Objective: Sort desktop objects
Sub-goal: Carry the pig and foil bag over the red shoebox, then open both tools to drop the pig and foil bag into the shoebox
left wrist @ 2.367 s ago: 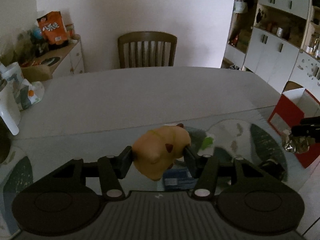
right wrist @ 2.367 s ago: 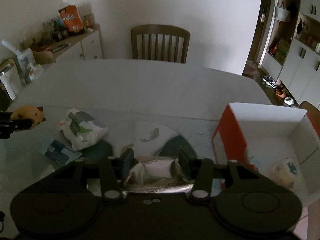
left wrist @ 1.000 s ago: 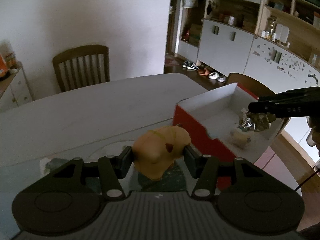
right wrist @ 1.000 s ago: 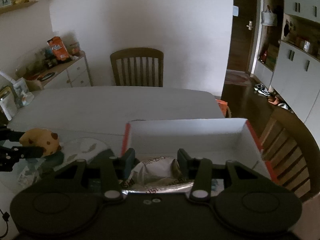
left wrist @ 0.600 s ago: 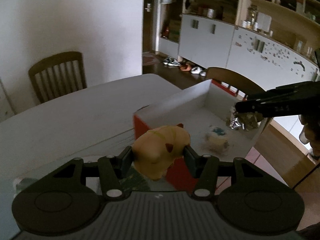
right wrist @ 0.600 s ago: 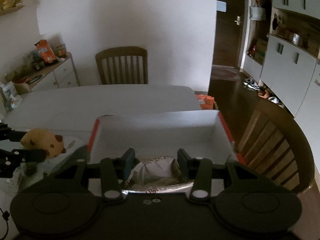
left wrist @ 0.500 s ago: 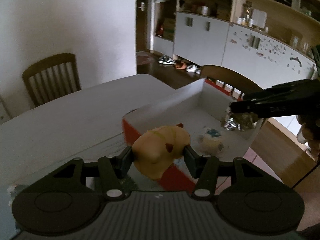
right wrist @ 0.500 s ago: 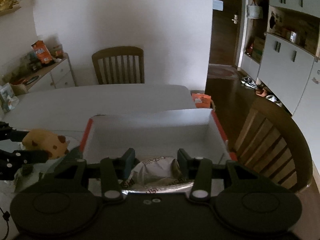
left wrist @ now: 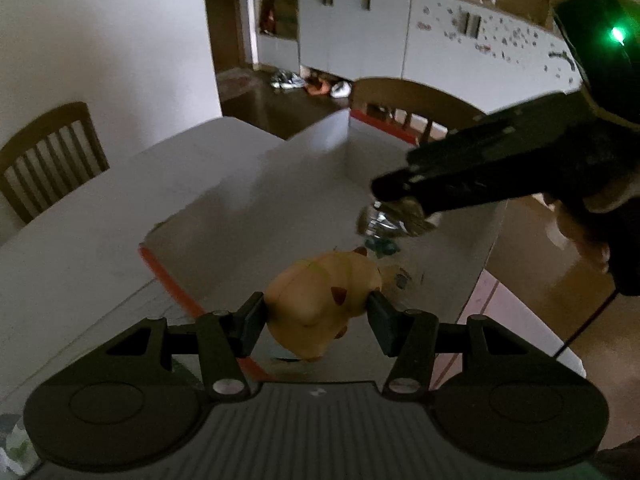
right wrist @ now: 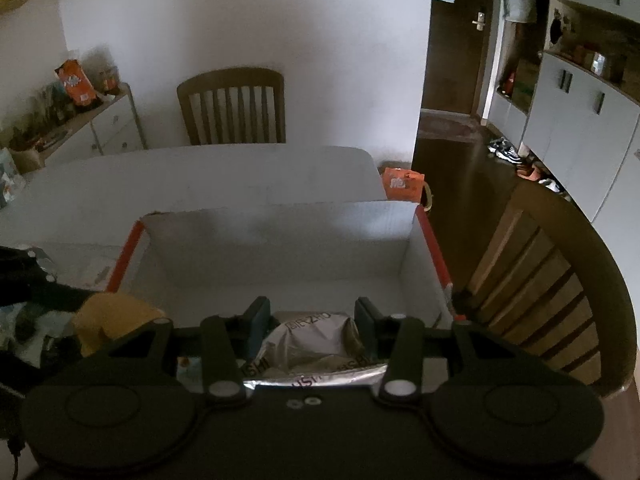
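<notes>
Left gripper (left wrist: 316,316): pinching a yellow plush toy (left wrist: 320,300) between both pads, held above the near left corner of the box.
Right gripper (right wrist: 308,328): clamped on a crumpled silver foil packet (right wrist: 312,344), which fills the gap between its pads; it hangs over the near part of the box.
Box (right wrist: 280,256): open cardboard, white inside with red outer edges, sitting at the right end of the white table (right wrist: 180,180).
Inside the box: something small with dark blue-green marks (left wrist: 382,245) lies on the floor, though it is too blurred to name.
Two grippers: close together, left one just to the left of the right.
Chairs: one wooden chair (right wrist: 234,108) at the far side of the table, another (right wrist: 552,280) just right of the box.
</notes>
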The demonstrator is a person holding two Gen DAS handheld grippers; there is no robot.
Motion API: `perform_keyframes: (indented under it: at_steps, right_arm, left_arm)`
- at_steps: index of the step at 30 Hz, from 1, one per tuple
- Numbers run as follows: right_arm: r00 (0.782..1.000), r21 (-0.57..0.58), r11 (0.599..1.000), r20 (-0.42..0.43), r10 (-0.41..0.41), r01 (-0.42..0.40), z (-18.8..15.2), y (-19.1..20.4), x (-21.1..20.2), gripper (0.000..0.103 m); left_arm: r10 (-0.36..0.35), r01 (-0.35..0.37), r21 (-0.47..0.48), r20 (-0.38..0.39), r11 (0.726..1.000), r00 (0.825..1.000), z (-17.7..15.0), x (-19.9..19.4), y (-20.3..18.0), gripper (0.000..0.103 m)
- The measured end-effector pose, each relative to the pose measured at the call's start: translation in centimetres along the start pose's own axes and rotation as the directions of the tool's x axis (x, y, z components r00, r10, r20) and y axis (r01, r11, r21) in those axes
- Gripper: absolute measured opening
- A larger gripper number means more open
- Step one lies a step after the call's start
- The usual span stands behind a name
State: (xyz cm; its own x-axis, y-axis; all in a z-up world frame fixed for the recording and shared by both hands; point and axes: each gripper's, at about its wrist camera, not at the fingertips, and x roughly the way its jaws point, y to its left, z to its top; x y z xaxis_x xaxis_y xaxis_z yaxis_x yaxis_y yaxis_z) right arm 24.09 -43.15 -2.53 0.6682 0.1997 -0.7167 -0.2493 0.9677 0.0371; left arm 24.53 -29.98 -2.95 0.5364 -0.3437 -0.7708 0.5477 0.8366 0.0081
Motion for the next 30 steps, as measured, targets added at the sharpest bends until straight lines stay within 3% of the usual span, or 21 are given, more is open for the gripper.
perform_keyframes:
  at_steps: [14, 21, 30]
  right_arm:
    - [0.997, -0.016, 1.0, -0.079, 0.016, -0.018, 0.8, -1.6, 5.4, 0.046]
    - [0.995, -0.046, 0.998, -0.096, 0.029, -0.033, 1.1, -0.9, 6.6, 0.046]
    - [0.988, -0.064, 0.997, -0.148, 0.04, -0.05, 0.6, -0.2, 7.8, 0.046]
  left_arm:
    - [0.034, -0.025, 0.063, -0.143, 0.998, 0.989, 1.5, 5.0, -0.9, 0.054]
    - [0.05, -0.029, 0.094, -0.222, 0.995, 0.974, 0.9, 6.5, -1.2, 0.054]
    - [0.08, -0.038, 0.178, -0.235, 0.983, 0.969, 0.7, 6.3, -2.5, 0.055]
